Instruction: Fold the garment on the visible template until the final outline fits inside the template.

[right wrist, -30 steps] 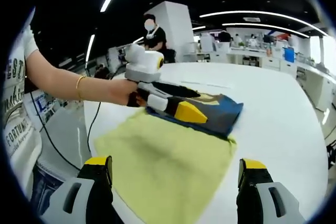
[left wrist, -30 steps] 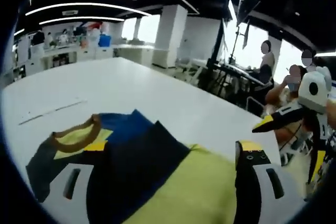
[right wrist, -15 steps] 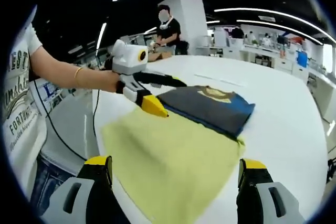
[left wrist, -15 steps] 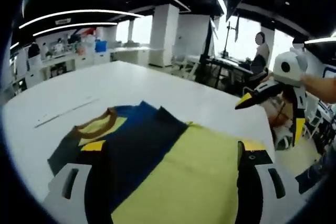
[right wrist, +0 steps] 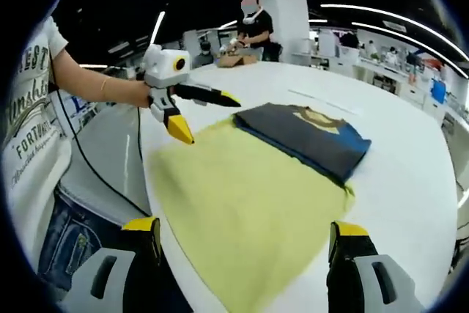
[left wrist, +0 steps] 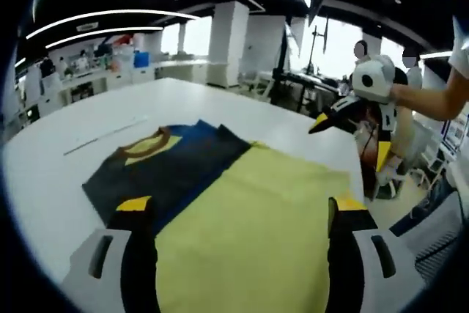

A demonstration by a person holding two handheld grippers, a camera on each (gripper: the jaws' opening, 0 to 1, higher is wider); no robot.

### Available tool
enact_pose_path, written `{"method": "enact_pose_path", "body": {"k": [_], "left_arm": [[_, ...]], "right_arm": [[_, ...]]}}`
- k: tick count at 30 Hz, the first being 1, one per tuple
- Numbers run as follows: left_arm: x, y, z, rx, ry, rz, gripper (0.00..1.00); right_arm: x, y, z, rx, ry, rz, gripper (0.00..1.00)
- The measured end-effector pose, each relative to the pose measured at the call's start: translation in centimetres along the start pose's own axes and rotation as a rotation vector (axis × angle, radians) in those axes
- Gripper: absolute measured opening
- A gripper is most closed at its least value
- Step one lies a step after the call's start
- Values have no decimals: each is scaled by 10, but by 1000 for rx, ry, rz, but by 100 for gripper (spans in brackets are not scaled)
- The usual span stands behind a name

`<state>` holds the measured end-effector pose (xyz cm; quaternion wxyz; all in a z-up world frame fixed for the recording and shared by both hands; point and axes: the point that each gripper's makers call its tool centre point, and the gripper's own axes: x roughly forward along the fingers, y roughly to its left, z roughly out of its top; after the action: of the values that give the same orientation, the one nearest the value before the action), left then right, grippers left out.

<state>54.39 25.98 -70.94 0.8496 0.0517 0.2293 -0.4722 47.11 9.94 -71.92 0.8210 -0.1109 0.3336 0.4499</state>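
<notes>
A folded dark navy garment (left wrist: pixel 165 170) with a blue panel and a yellow neck patch lies flat on the white table (left wrist: pixel 66 203). Its near edge rests on a flat yellow sheet (left wrist: pixel 249 232), which spreads toward me. In the right gripper view the garment (right wrist: pixel 308 133) sits at the far right end of the yellow sheet (right wrist: pixel 249 188). My left gripper (left wrist: pixel 242 207) hovers open over the sheet, holding nothing; from the other side the left gripper (right wrist: pixel 198 111) stands spread above the sheet's far left corner. My right gripper (right wrist: pixel 243 226) is open and empty, and the right gripper (left wrist: pixel 344 133) hangs off the table's right edge.
A thin line mark (left wrist: pixel 106 133) crosses the table beyond the garment. A person (right wrist: pixel 253 20) stands behind the table's far end. The holder's torso (right wrist: pixel 29 144) and a black cable (right wrist: pixel 95 174) are at the table's left edge. Desks and people fill the background.
The left gripper lifted off the garment's edge and drew back toward the sheet's corner. Both cameras pulled back, so more of the yellow sheet shows. The garment stays flat.
</notes>
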Motion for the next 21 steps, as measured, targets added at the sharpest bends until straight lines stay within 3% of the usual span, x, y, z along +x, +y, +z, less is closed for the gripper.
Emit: {"method": "enact_pose_path", "body": {"k": [10, 13, 21], "left_arm": [[-31, -24, -36, -30, 47, -25, 84], [-41, -30, -54, -13, 99, -35, 81], [-59, -44, -79, 22, 169, -75, 71]], "right_arm": [[9, 13, -26, -12, 60, 26, 84], [11, 16, -34, -23, 85, 29, 81], [9, 24, -54, -34, 146, 51, 67]]}}
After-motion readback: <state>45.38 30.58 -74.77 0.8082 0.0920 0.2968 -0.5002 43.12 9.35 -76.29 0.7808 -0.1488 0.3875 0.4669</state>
